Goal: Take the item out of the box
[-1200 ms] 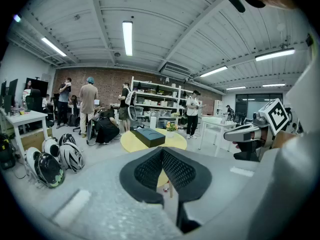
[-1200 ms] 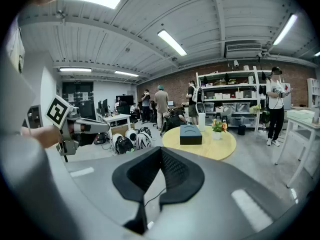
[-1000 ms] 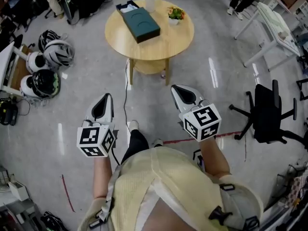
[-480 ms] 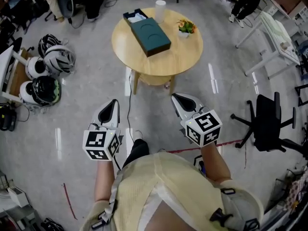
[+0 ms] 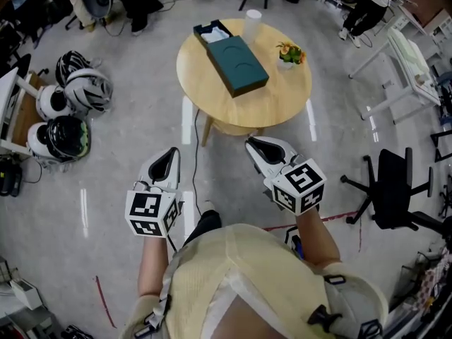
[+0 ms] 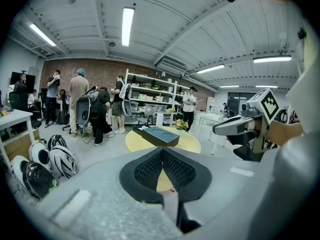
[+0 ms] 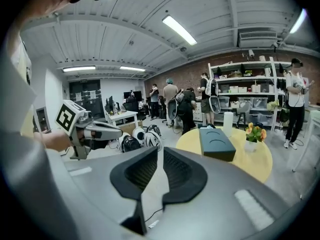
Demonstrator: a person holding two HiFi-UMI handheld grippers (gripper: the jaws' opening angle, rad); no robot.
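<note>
A dark teal box (image 5: 238,65) lies on the round wooden table (image 5: 275,101), with its open end (image 5: 212,31) showing something white inside. The box (image 6: 158,135) is also ahead in the left gripper view, and the box (image 7: 216,142) shows in the right gripper view. My left gripper (image 5: 171,155) hovers over the floor, short of the table, with its jaws shut and empty (image 6: 161,151). My right gripper (image 5: 255,145) is level with it near the table's front edge. Its jaws (image 7: 160,150) are opening, with a narrow gap and nothing between them.
A white cup (image 5: 252,24) and a small flower pot (image 5: 289,54) share the table. Several helmets (image 5: 70,97) lie on the floor at left. A black office chair (image 5: 392,182) stands at right, a white desk (image 5: 409,51) beyond it. A cable (image 5: 195,136) runs under the table. People stand at the back.
The table and box have come nearer and drifted right in the head view as the person walks forward. Both grippers stay held out in front.
</note>
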